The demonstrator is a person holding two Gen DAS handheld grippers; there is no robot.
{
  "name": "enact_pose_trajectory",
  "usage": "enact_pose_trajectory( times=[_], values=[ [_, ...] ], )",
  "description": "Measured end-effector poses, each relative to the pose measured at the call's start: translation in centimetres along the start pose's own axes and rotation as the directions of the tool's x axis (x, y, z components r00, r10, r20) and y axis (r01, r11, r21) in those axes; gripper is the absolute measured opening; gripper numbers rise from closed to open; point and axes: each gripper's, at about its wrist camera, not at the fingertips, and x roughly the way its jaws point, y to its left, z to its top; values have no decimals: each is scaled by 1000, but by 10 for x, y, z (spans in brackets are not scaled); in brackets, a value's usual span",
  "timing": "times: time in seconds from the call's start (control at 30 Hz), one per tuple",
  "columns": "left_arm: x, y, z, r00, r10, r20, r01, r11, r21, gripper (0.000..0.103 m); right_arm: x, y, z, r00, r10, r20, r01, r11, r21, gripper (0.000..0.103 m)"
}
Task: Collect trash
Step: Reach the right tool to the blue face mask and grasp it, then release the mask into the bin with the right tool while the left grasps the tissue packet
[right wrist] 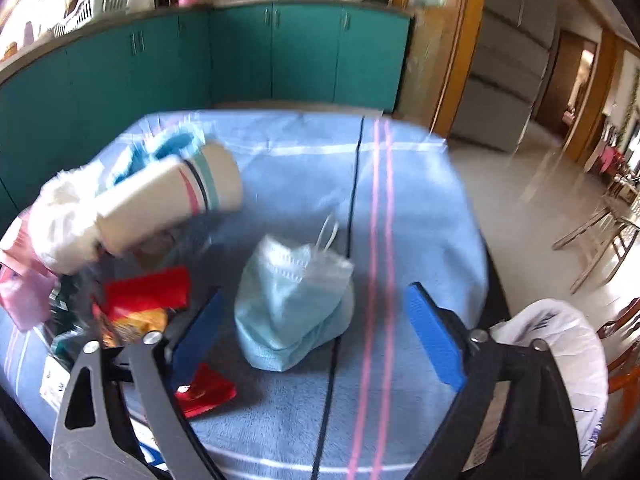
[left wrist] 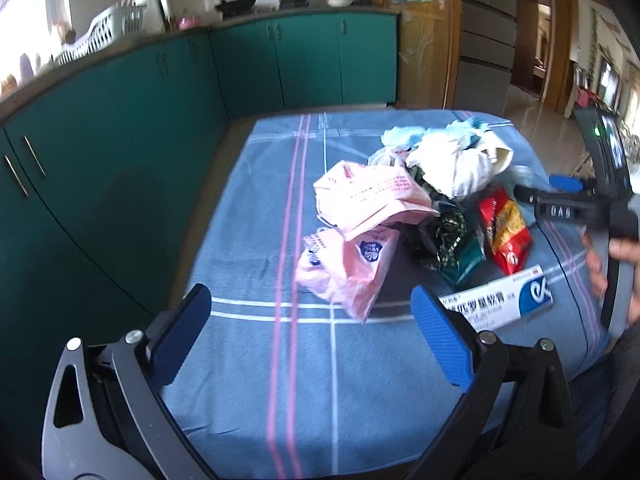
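A pile of trash lies on a blue striped tablecloth [left wrist: 256, 264]. In the left wrist view I see pink plastic bags [left wrist: 352, 268], white crumpled paper [left wrist: 452, 168], a dark green wrapper [left wrist: 448, 240], a red snack packet [left wrist: 506, 232] and a white-blue medicine box [left wrist: 508, 300]. My left gripper [left wrist: 312, 340] is open and empty, just short of the pink bags. In the right wrist view a light blue face mask [right wrist: 292, 300] lies between the open fingers of my right gripper [right wrist: 316, 336]. A paper cup [right wrist: 172, 200] lies on its side at the left.
Teal kitchen cabinets [left wrist: 120, 120] run behind the table. A bin lined with a white bag [right wrist: 560, 344] stands at the table's right edge. Wooden chairs [right wrist: 600, 236] stand on the tiled floor to the right. A red packet [right wrist: 208, 392] lies by the right gripper's left finger.
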Motion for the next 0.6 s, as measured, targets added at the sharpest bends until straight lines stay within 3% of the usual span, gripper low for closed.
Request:
enact_pose_trajectory(
  times=[0.03, 0.1, 0.13, 0.17, 0.2, 0.23, 0.27, 0.33, 0.47, 0.6],
  values=[
    [5, -2, 1, 1000, -5, -11, 5, 1000, -7, 99, 4, 1, 0, 1000, 9, -8, -9, 1000, -3, 84],
    [20, -11, 6, 1000, -9, -21, 9, 1000, 14, 99, 9, 5, -1, 1000, 16, -10, -16, 1000, -6, 69],
    [26, -15, 7, 1000, 5, -24, -4, 999, 33, 99, 12, 7, -2, 1000, 21, -18, -21, 1000, -6, 51],
    [34, -19, 8, 999, 34, -33, -33, 998, 56, 99, 16, 8, -4, 998, 48, -32, -48, 999, -2, 39],
    [42, -20, 9, 998, 51, -45, -48, 997, 64, 99, 17, 9, -6, 996, 75, -43, -75, 997, 7, 35],
    [46, -19, 9, 997, 52, -53, -48, 997, 63, 89, 18, 10, -6, 996, 83, -42, -83, 997, 10, 30],
    [52, -17, 9, 997, 37, -73, -33, 998, 55, 67, 13, 9, -8, 995, 91, -33, -90, 996, 12, 28],
    [58, -13, 7, 994, -14, -113, 17, 1000, 26, 42, 5, 4, -9, 996, 93, -15, -93, 995, 25, 28],
    [47, -9, -1, 991, -78, -110, 80, 997, 15, 35, -20, -26, -12, 997, 71, 40, -75, 991, 112, 28],
    [17, -7, -6, 994, -77, -73, 80, 996, 37, 35, -40, -66, -17, 997, 7, 83, -24, 976, 216, 27]
  ],
)
